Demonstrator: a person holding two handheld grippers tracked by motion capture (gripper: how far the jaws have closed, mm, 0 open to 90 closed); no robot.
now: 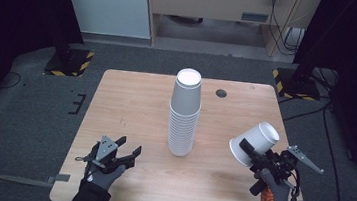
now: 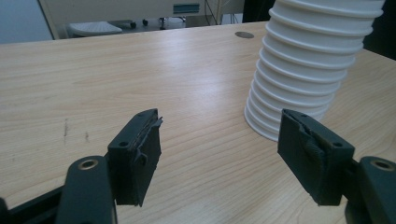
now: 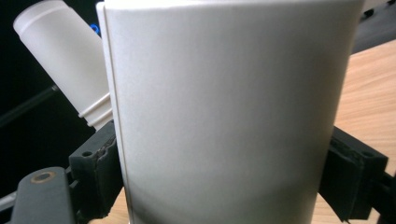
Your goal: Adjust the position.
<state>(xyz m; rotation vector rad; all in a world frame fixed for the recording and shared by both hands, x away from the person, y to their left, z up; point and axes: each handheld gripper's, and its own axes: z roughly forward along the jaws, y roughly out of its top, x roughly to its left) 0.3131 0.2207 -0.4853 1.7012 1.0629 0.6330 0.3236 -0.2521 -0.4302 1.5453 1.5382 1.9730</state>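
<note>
Right gripper (image 1: 250, 151) clenched on a tilted cup (image 1: 254, 143), at 3 o'clock from the stack (image 1: 184, 113); left gripper (image 1: 129, 147) spread (nothing held).

Matt white paper cup (image 1: 255, 143), wood-grain table (image 1: 130, 105)

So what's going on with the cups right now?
A person works two handheld grippers at a wooden table. The right gripper is shut on a single white cup, held tilted above the table's right side. The left gripper is open and empty near the front left. A tall stack of upside-down cups stands mid-table.
</note>
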